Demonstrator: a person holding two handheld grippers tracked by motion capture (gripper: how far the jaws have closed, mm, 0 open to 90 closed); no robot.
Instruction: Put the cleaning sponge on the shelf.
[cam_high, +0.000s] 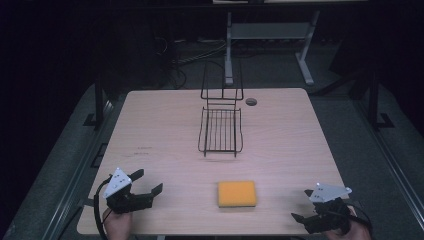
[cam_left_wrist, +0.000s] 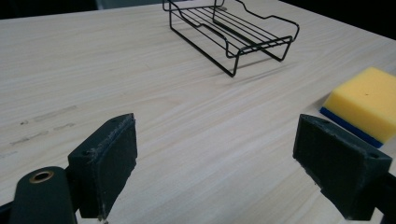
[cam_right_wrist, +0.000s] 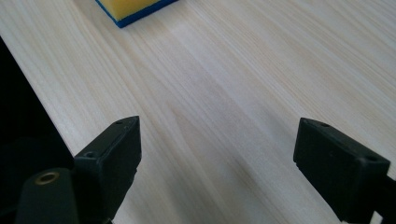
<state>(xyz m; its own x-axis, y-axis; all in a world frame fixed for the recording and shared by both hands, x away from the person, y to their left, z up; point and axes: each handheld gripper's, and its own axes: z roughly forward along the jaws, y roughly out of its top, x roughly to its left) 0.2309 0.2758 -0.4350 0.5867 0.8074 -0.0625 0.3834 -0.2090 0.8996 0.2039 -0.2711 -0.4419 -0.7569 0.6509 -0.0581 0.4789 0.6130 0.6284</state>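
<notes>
A yellow sponge with a blue underside lies flat near the table's front edge, between my two grippers. The left gripper view has the sponge at its right, beyond the right jaw. A black wire rack stands at the table's middle, its tall back toward the far side; the rack is ahead of my left gripper. My left gripper rests at the front left, open and empty. At the front right, my right gripper is open too, over bare wood, with the sponge far ahead at the top.
The light wooden table has a round cable hole just behind the rack. The table's edge runs close to my right gripper's left jaw. A grey desk frame and cables stand on the floor beyond the table.
</notes>
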